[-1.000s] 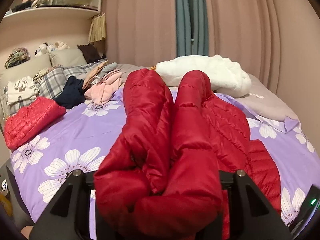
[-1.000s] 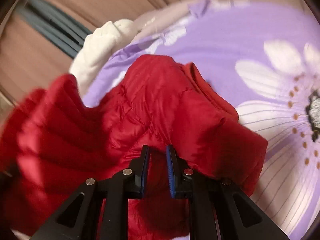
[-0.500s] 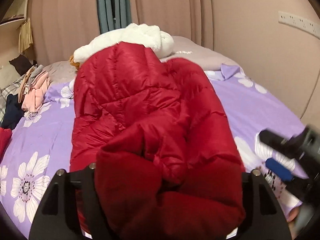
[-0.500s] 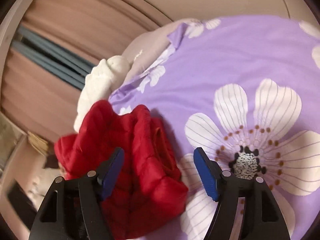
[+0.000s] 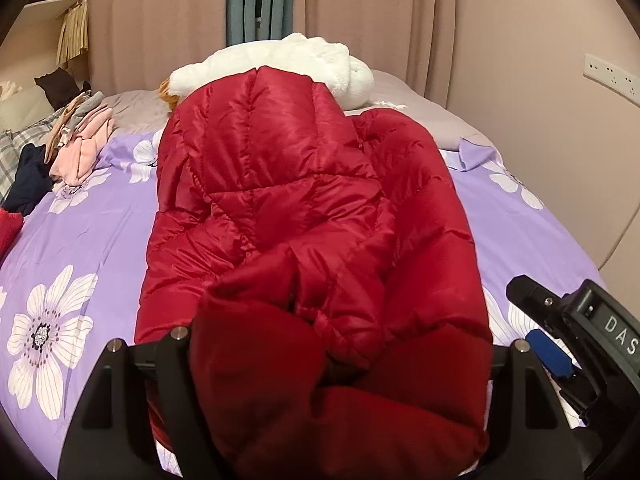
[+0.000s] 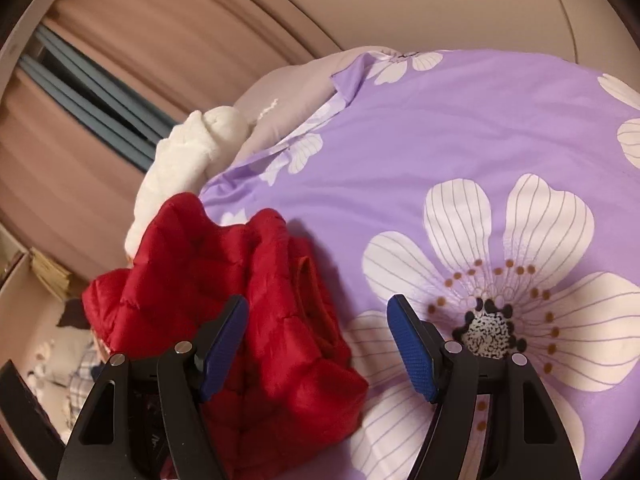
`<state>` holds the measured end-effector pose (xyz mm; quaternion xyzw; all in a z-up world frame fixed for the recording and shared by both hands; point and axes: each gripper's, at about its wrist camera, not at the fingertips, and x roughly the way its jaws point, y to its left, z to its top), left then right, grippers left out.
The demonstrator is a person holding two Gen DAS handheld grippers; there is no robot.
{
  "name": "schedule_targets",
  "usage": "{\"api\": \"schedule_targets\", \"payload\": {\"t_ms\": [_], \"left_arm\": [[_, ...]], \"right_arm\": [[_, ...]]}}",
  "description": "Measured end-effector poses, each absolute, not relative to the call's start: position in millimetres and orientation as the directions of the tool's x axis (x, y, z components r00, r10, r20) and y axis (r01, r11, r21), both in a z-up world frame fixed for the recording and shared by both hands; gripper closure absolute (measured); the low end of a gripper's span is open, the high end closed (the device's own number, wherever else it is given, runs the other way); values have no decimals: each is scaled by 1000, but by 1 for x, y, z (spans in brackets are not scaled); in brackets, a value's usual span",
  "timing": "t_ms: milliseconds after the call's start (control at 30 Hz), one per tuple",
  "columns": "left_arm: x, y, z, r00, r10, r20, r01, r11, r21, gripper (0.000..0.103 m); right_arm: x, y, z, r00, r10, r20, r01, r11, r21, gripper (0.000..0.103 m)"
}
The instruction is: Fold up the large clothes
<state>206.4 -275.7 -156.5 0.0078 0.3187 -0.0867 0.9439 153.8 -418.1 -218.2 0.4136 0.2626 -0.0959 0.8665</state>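
Note:
A red quilted down jacket [image 5: 304, 208] lies lengthwise on the purple flowered bedspread [image 5: 92, 240]. My left gripper [image 5: 340, 392] holds a thick bunch of its near end; the fabric hides the fingertips. My right gripper [image 6: 320, 344] is open and empty, its blue pads [image 6: 408, 348] spread above the bedspread [image 6: 460, 152] just right of the jacket's edge [image 6: 256, 312]. The right gripper also shows at the right edge of the left wrist view [image 5: 576, 340].
A white fluffy garment [image 5: 280, 64] lies beyond the jacket at the bed's far side. Pink and dark clothes [image 5: 80, 140] are piled at the left. A grey sheet [image 5: 416, 116] covers the far right corner. Curtains and a wall stand behind.
My right gripper has let go of the jacket and opened, then moved off to the right. My left gripper has swung the jacket round so it lies flatter on the bed.

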Motion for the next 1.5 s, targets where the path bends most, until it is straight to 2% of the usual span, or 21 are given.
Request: {"api": "schedule_targets", "payload": {"t_ms": [300,467,700,867,1200,1433,1467,1500], "left_arm": [[202,-273,-155,768,-185,-613,165,982,-90,25],[197,-268,-150,740,-295,-604,236,955,-177,18],[190,-250,-141,682,-436,-587,323,900,-293,18],[187,-242,-136,636,-506,-583,378,863,-336,16],[174,-228,-134,594,-552,-585,412,833,-368,16],[162,-228,-138,641,-499,-583,386,866,-318,16],[161,-229,-138,643,-493,-586,382,870,-312,16],[160,-229,-139,643,-491,-588,382,871,-311,16]], "right_arm": [[145,-424,-213,867,51,-495,353,638,684,28],[155,-415,-214,875,152,-460,271,635,724,27],[168,-395,-208,872,224,-435,186,671,718,27],[171,-391,-208,875,308,-373,113,619,777,27],[170,-373,-190,861,436,-260,-63,600,797,26],[177,-348,-175,860,425,-284,-96,680,727,26],[180,-345,-177,859,411,-306,-77,694,716,27],[183,-344,-179,859,404,-314,-68,699,711,40]]}}
